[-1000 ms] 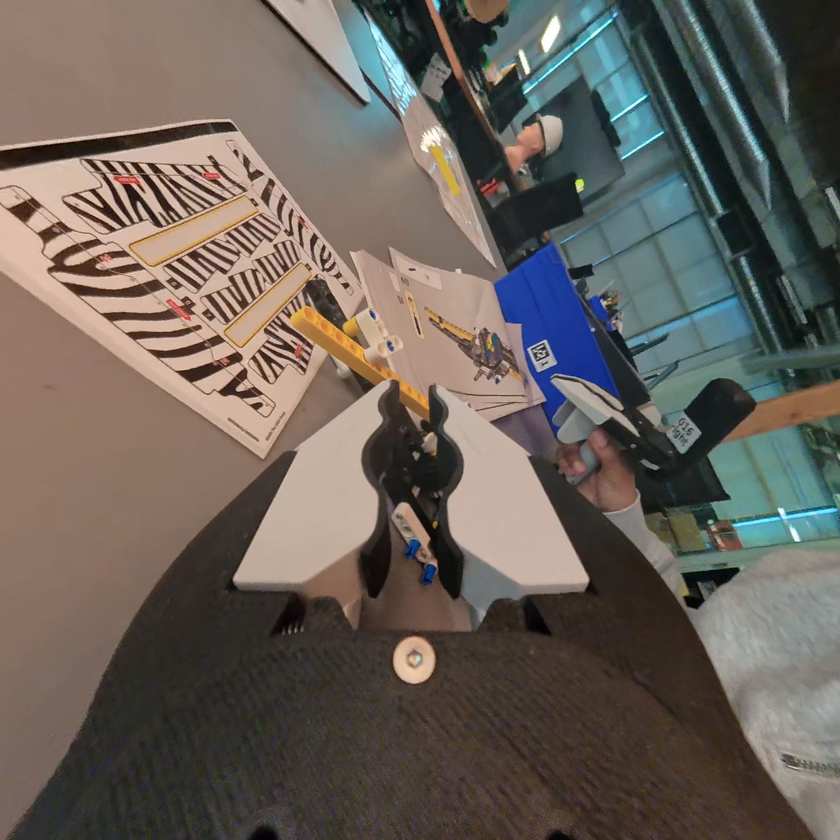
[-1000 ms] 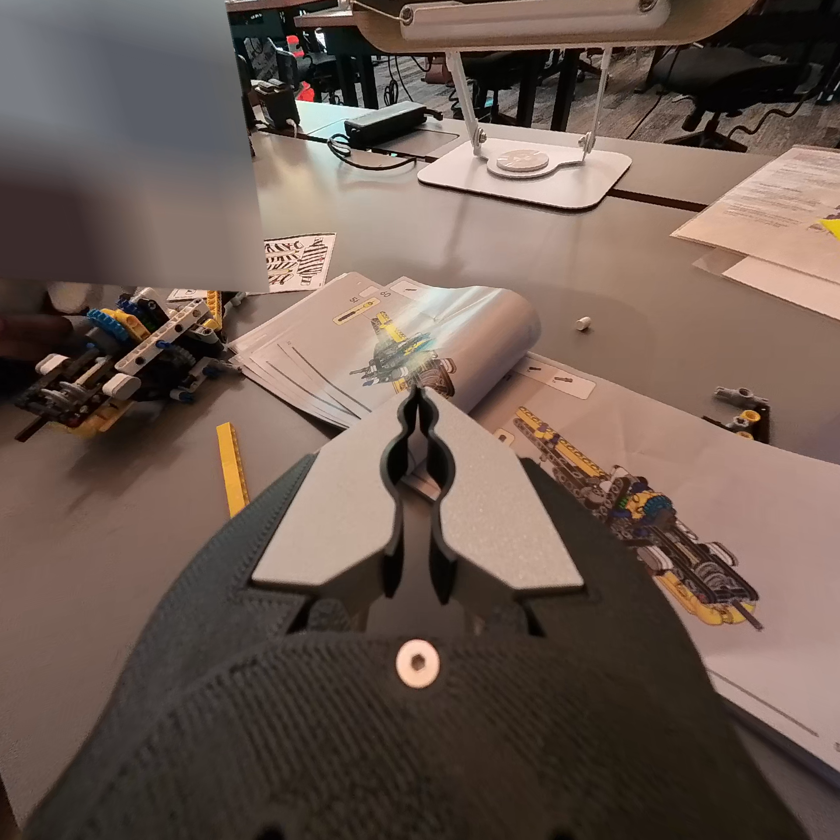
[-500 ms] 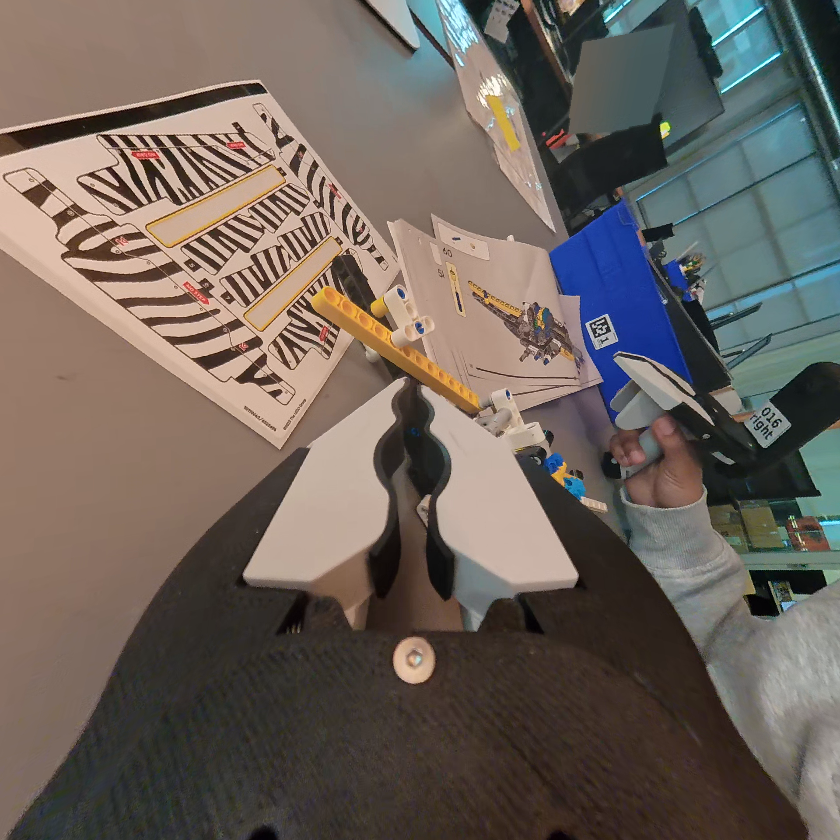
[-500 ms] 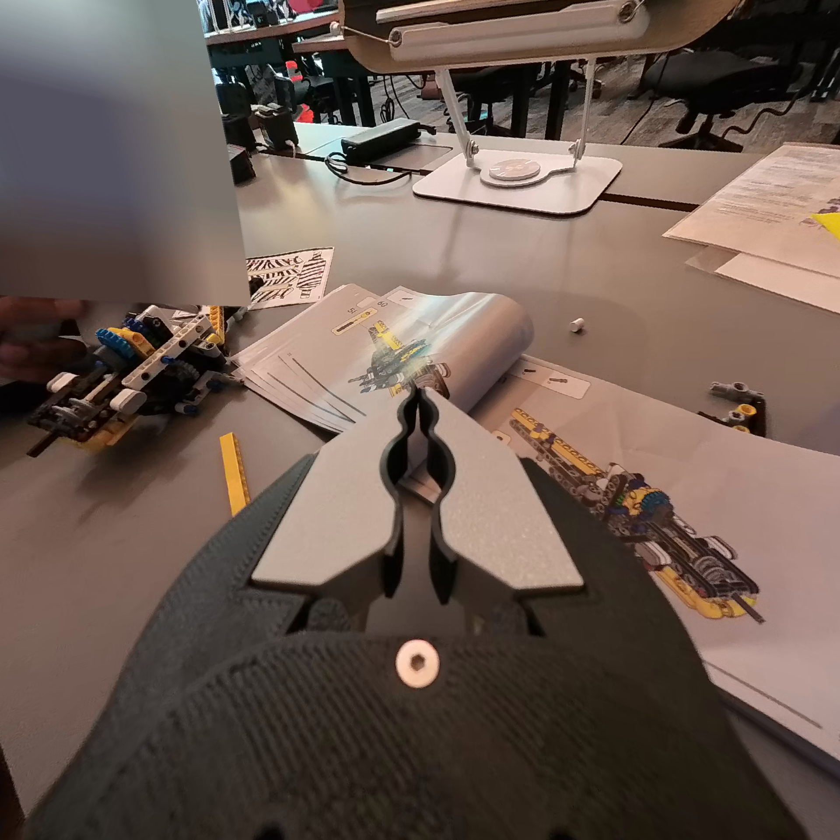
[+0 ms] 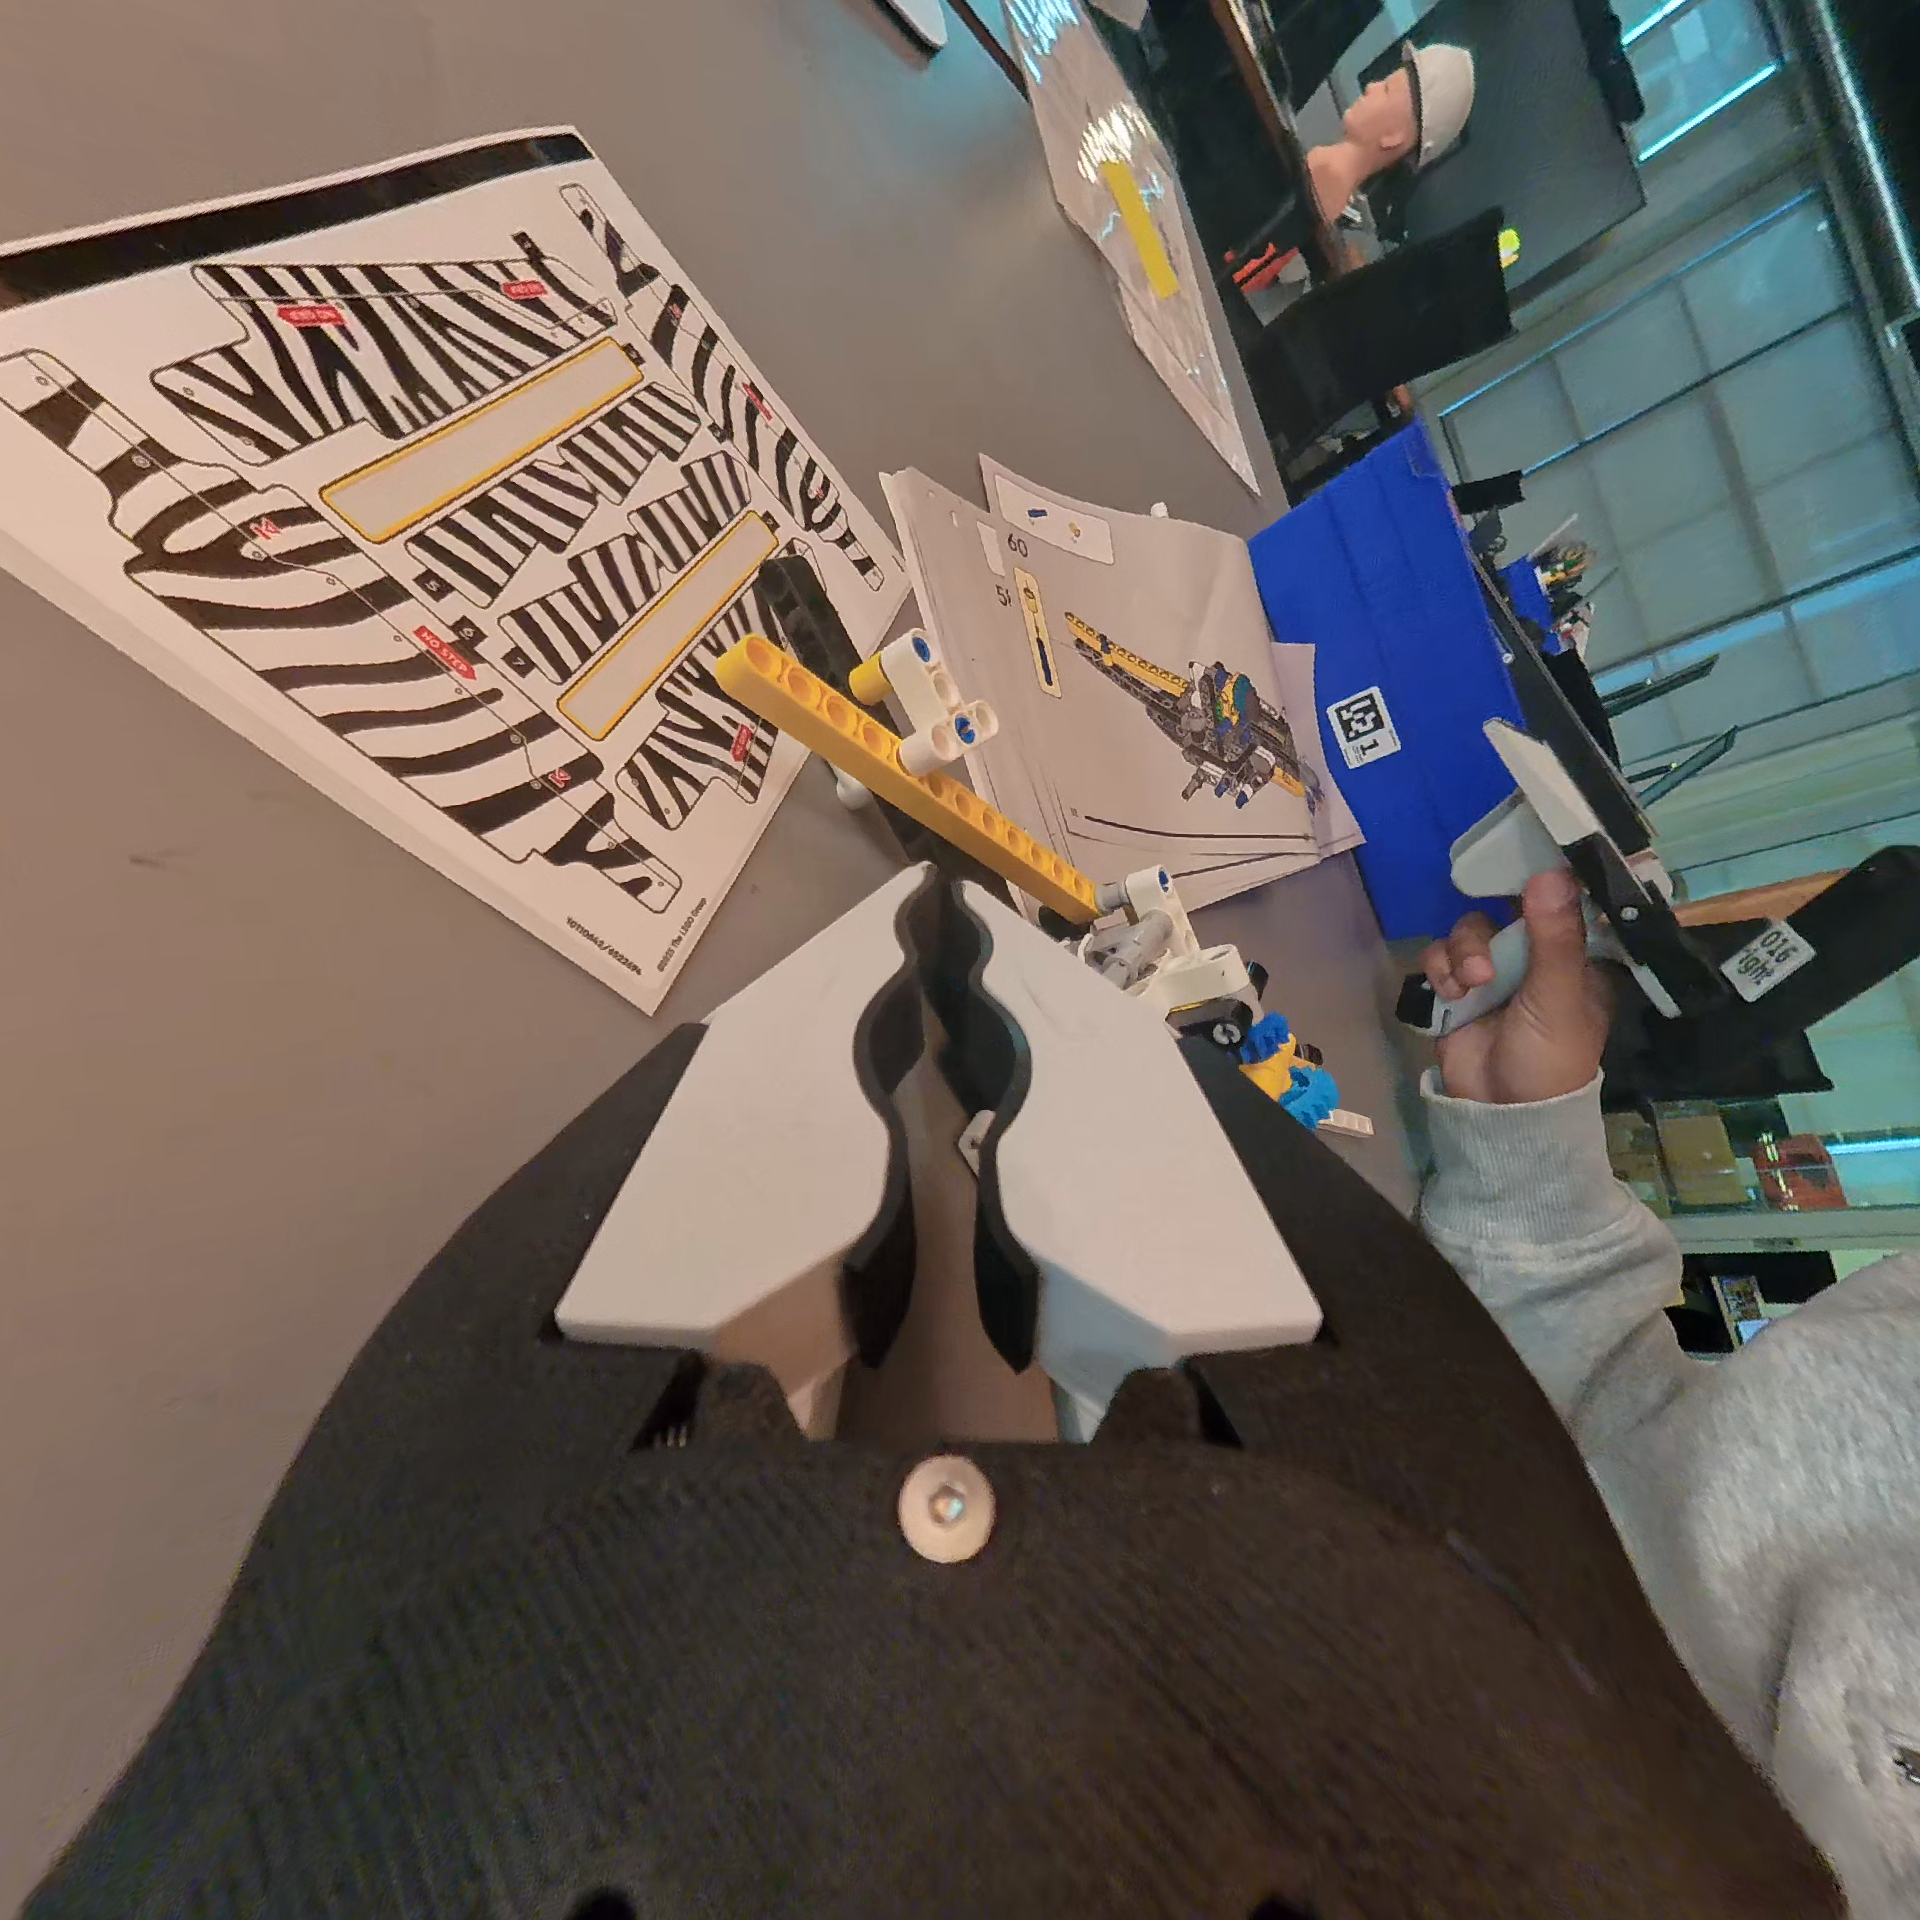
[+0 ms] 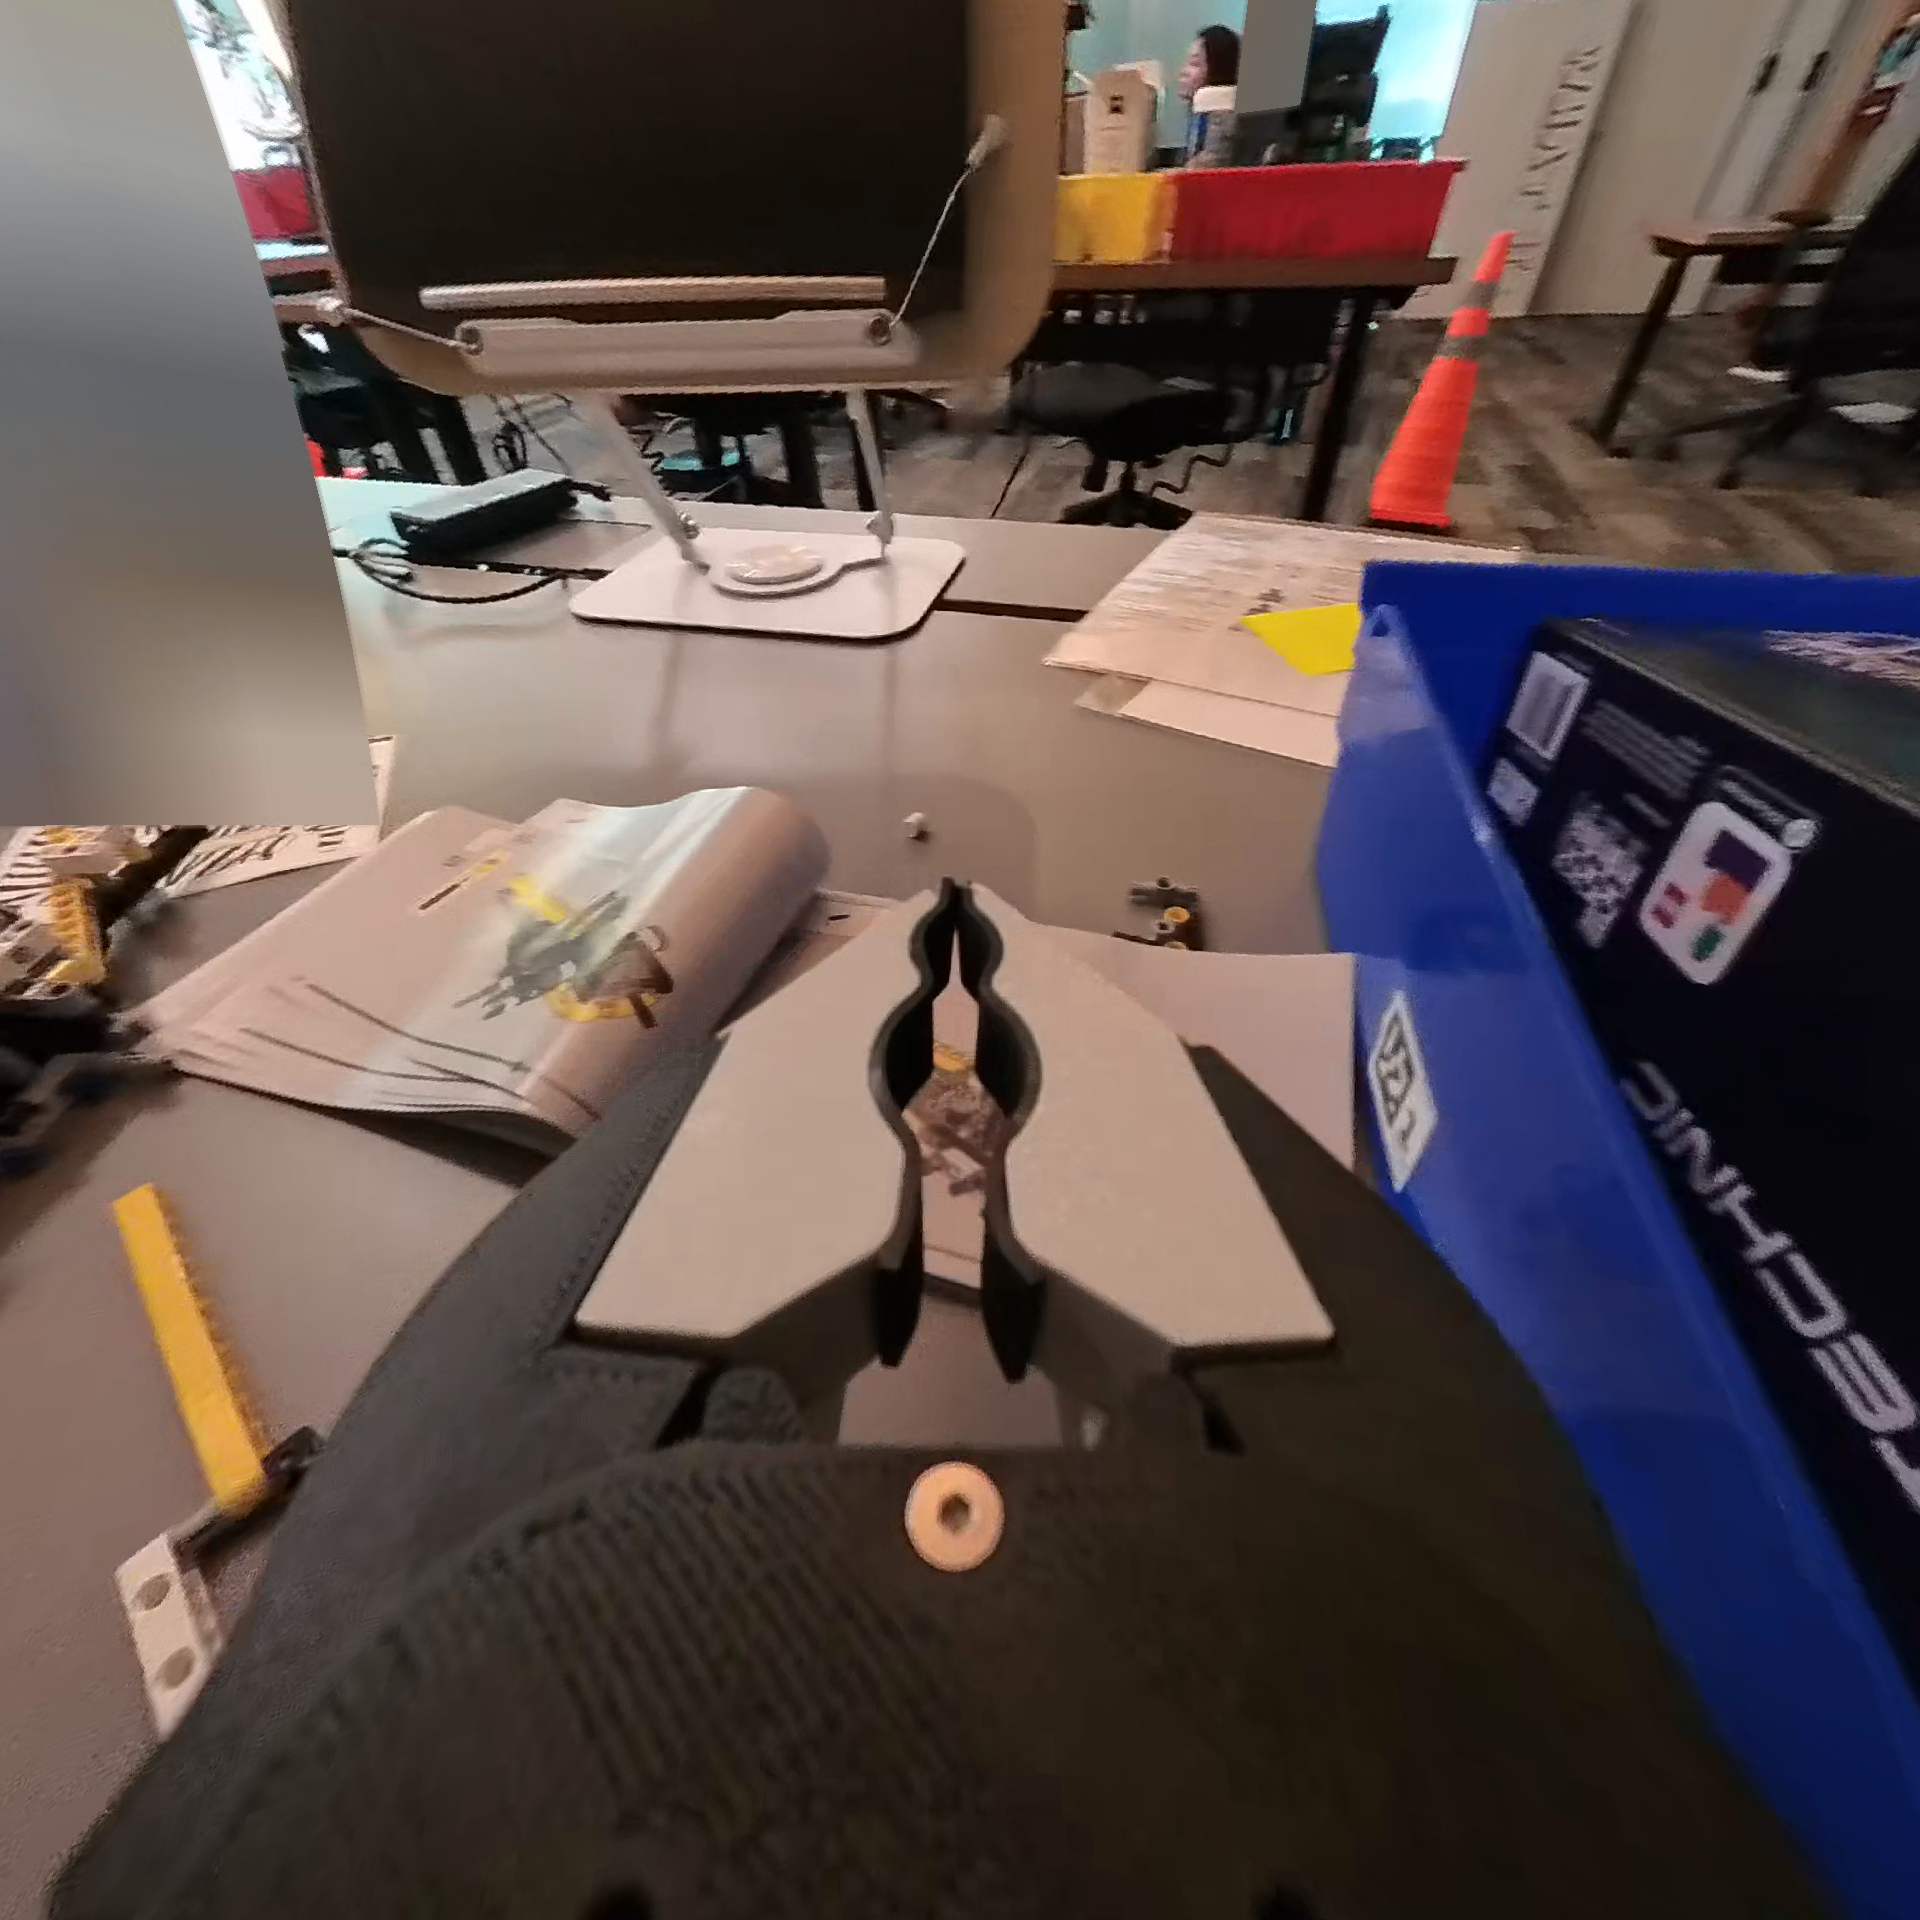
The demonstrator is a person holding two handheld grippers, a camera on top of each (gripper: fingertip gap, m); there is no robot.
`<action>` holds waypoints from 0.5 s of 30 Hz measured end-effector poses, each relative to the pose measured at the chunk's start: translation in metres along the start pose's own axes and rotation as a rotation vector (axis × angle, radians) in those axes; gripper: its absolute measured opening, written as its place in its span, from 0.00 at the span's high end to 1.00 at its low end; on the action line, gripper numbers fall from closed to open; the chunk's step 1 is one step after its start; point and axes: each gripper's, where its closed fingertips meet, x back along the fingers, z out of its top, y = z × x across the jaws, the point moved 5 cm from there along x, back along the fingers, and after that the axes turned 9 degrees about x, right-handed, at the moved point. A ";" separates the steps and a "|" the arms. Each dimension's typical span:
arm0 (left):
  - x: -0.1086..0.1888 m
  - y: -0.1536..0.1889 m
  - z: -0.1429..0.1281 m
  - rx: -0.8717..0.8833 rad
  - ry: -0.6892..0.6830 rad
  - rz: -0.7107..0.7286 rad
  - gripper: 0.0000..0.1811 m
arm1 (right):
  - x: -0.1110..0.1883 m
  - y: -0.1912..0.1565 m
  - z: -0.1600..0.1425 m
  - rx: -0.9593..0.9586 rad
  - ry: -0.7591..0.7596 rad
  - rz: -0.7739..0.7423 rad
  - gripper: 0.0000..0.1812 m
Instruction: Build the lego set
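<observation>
The partly built lego model [image 5: 1164,935] has a long yellow beam [image 5: 914,779], white connectors and a blue gear, and lies on the grey table just beyond my left gripper [image 5: 942,899]. The left jaws stand nearly closed, pinching a thin black part of the model at their tips. The model's edge also shows at the far left of the right wrist view [image 6: 42,935]. My right gripper [image 6: 951,896] is shut and empty, above the open instruction booklet [image 6: 499,977]. It also shows in the left wrist view [image 5: 1538,821], held in a hand.
A zebra sticker sheet [image 5: 416,540] lies left of the model. A blue bin [image 6: 1558,1195] holding a black box [image 6: 1714,883] stands close on the right. A loose yellow beam [image 6: 187,1340], a white beam [image 6: 161,1631] and small parts [image 6: 1169,914] lie on the table. A monitor stand [image 6: 769,571] is behind. The left gripper's tips are roughly 35 cm from the right gripper's.
The left jaws have narrowed and now hold the model at their tips, not deep between them. The right gripper has swung right and tilted up, bringing the blue bin into view.
</observation>
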 end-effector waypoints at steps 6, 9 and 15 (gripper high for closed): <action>0.002 0.002 0.001 0.016 0.002 -0.056 1.00 | 0.028 0.011 0.030 0.010 0.245 -0.108 1.00; 0.001 0.003 0.000 0.006 -0.009 -0.053 1.00 | 0.025 0.009 0.027 -0.034 0.252 -0.072 1.00; 0.001 0.003 0.000 0.002 -0.011 -0.056 1.00 | 0.023 0.008 0.024 -0.053 0.252 -0.060 1.00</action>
